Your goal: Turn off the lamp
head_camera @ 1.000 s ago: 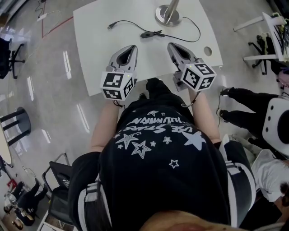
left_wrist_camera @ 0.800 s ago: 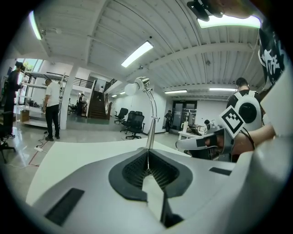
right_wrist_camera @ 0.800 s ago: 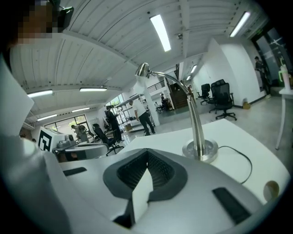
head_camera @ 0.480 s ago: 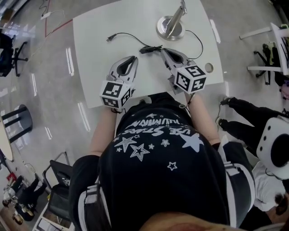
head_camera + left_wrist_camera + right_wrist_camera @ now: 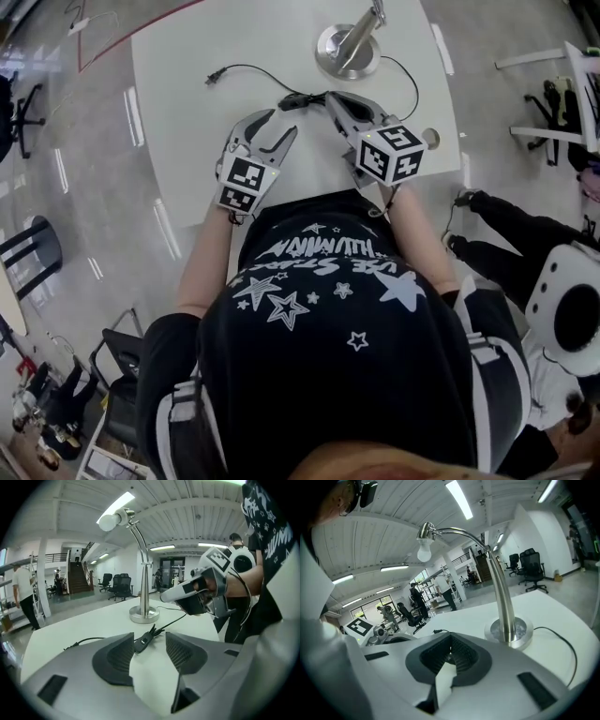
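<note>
The lamp (image 5: 349, 47) is set at the far side of the table (image 5: 178, 112); its cord switch (image 5: 292, 100) is laid nearer, between the left gripper (image 5: 278, 125) and the right gripper (image 5: 330, 98).

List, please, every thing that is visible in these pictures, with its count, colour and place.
table: one, white, under everything
desk lamp: one, silver with a white bulb, far middle of the table
cord: one, black, from the lamp base across the table
inline switch: one, black, on the cord, just beyond the left tool's jaws
cable hole: one, grey, table's right edge
office chairs: several, black, background
left tool: one, grey, jaws apart, empty
right tool: one, grey, jaws together, near the switch
</note>
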A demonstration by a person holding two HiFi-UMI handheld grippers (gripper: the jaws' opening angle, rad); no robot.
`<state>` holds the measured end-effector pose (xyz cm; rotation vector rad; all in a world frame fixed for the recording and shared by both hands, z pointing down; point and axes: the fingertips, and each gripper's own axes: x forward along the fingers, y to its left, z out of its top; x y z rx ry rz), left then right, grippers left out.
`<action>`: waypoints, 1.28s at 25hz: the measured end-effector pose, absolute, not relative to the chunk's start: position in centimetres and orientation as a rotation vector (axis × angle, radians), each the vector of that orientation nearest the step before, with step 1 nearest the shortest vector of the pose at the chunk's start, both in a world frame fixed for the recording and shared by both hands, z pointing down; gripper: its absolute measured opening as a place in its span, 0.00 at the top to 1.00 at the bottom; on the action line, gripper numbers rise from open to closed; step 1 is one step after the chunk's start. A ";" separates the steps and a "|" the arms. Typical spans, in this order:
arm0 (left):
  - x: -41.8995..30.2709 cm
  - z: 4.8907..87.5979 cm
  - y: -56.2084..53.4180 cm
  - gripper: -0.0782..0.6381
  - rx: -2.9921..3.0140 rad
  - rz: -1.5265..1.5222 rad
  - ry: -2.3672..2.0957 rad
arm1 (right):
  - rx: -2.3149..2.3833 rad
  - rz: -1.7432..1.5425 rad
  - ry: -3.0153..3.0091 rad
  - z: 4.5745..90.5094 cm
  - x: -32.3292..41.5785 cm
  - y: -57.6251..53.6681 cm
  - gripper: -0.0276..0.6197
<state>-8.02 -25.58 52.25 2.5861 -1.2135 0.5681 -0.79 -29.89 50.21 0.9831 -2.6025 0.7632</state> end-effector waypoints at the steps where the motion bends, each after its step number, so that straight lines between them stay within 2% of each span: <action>1: -8.0 52.8 -25.9 0.60 2.595 0.604 -1.209 | 0.978 0.765 -2.598 50.5 -0.9 -30.1 0.95; 7: -8.2 56.5 -27.7 0.57 2.691 0.868 -1.223 | 0.947 0.766 -2.563 52.6 -1.6 -31.2 0.95; 15: -7.4 58.1 -28.1 0.57 2.726 1.063 -1.140 | 0.876 0.775 -2.527 53.8 -2.2 -30.4 0.95; 30: -7.1 59.8 -29.5 0.58 2.754 1.163 -1.087 | 0.731 0.772 -2.481 56.0 -5.0 -29.2 0.95; 32: -7.0 59.8 -29.6 0.61 2.756 1.166 -1.078 | 0.713 0.771 -2.476 56.3 -5.4 -29.2 0.95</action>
